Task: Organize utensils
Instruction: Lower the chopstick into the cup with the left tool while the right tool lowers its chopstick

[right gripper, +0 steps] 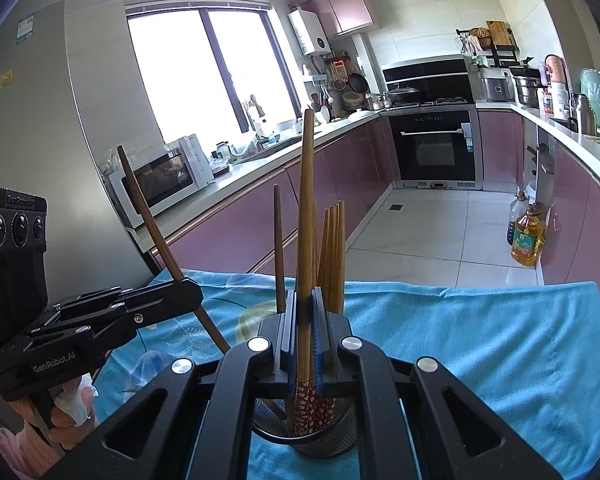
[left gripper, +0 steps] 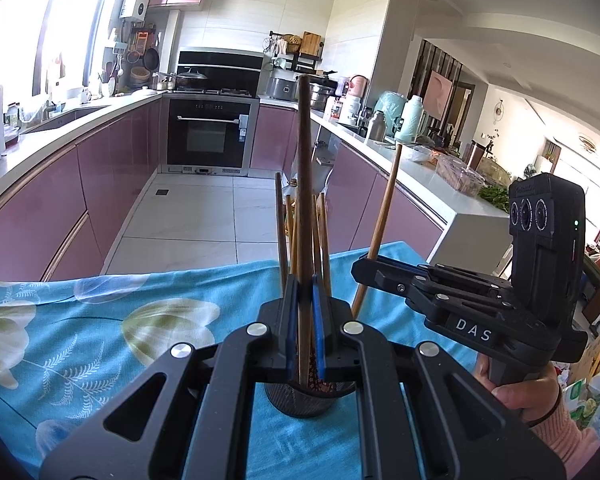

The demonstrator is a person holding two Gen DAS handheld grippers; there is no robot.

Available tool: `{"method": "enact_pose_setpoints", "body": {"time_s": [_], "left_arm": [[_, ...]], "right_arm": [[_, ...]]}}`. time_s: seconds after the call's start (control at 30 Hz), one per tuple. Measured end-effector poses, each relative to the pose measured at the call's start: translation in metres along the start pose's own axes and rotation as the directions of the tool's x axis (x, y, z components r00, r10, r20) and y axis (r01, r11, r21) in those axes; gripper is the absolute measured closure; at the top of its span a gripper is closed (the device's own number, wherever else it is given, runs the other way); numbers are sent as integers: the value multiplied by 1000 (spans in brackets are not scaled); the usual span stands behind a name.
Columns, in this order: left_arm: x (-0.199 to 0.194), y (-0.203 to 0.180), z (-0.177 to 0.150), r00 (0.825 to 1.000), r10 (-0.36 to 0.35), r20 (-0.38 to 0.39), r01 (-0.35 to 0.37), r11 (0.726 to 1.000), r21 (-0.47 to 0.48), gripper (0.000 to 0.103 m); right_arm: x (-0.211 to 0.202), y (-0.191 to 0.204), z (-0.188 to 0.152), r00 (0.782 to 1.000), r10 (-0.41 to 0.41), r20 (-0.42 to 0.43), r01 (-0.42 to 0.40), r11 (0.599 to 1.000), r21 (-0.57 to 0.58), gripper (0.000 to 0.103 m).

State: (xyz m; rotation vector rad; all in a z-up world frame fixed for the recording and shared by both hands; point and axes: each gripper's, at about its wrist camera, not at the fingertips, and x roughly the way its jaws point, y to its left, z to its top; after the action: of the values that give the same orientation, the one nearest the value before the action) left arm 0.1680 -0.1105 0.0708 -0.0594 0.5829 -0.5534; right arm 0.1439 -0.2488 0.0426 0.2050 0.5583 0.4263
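Nearest to me in both wrist views is the black mesh holder (right gripper: 306, 438), which stands on the blue floral cloth (left gripper: 100, 320) directly under each gripper.

My left gripper (left gripper: 305, 320) has its blue pads closed on a dark brown chopstick (left gripper: 304, 200). The stick rises steeply from the holder, and its lower end seems to reach down inside it. My right gripper (right gripper: 305, 332) is clamped the same way on a lighter bamboo chopstick (right gripper: 306, 220), whose red patterned lower end (right gripper: 306, 404) sits in the holder.

Only the right view shows that red pattern clearly, along with the holder's rim. In the left view the holder is mostly hidden under the gripper body.

Each camera also catches the other gripper from the side, just beside the holder. From the left view, the right gripper pinches the bamboo stick, which leans away from the holder. From the right view, the left gripper pinches the dark stick, which also leans.

Behind the fingers, a bundle of other chopsticks (right gripper: 332, 256) stands in the holder, fanned slightly.

Well beyond the holder are the pink cabinets (left gripper: 60, 208) and the oven (right gripper: 436, 146). An oil bottle (right gripper: 526, 236) on the floor shows in the right view alone.
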Motion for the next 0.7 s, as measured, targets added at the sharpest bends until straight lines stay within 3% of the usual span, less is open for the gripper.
{"method": "enact_pose_setpoints", "body": {"time_s": [0.7], "left_arm": [[18,3,-9,999,19,-38,-19,1000,10,95]], "right_arm": [[8,-7,-8,1000,-9,-27,9,1000,16,97]]}}
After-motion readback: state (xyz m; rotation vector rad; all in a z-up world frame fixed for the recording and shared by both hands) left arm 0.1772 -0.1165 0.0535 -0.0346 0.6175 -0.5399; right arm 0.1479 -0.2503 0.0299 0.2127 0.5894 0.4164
